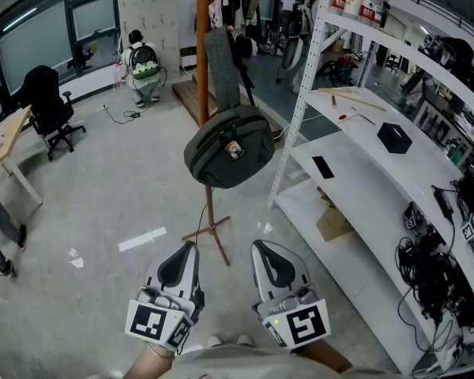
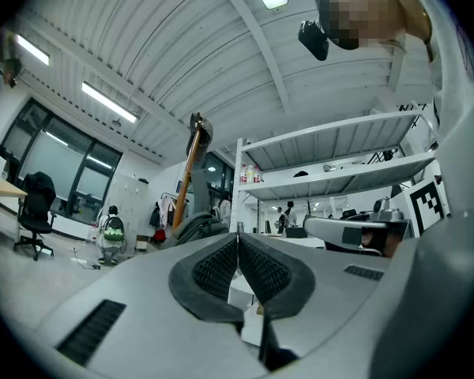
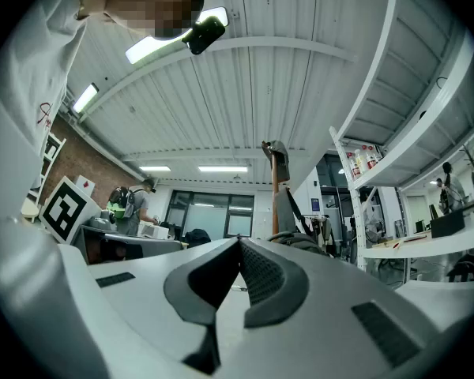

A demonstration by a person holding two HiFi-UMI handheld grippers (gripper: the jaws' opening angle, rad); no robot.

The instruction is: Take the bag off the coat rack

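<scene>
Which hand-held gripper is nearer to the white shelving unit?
Right. The right hand-held gripper is beside the white shelving unit; the left hand-held gripper is farther from it.

Matt grey cloth bag [image 1: 213, 152], wooden coat rack [image 1: 202, 54], white metal shelving [image 1: 363, 172], glossy floor [image 1: 118, 196]

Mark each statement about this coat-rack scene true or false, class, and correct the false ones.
1. The dark grey-green fabric bag hangs on the brown wooden coat rack. True.
2. The left gripper is gripping the bag. False: its jaws are shut on nothing, well short of the bag.
3. The right gripper has its jaws wide open. False: they are together, empty.
4. In the head view, white metal shelving stands right of the rack. True.
</scene>
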